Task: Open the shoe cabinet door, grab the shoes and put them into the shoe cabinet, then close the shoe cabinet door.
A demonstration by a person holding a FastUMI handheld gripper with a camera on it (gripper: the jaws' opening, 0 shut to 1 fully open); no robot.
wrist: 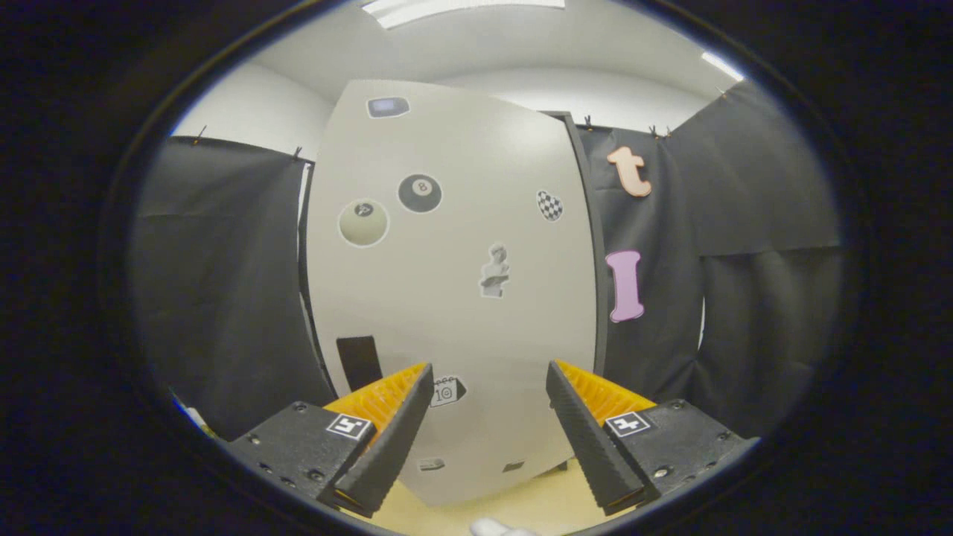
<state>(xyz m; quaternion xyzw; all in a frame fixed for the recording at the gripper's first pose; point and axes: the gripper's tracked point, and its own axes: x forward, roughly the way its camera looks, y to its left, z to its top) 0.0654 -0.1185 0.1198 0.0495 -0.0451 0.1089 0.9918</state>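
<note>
The shoe cabinet's pale door (447, 298) stands shut straight ahead of me, tall and flat, dotted with stickers. A dark rectangular handle (359, 361) sits low on its left side, just beyond my left finger. My gripper (488, 398) is open, its two fingers spread wide with only air between them, a short way in front of the door's lower part. A bit of something white (495, 528) pokes in below the fingers; I cannot tell what it is.
Black cloth walls (223, 298) flank the cabinet on both sides. A pale yellowish floor (521, 502) runs under the door's bottom edge. The cabinet's dark side edge (595, 283) shows along the door's right.
</note>
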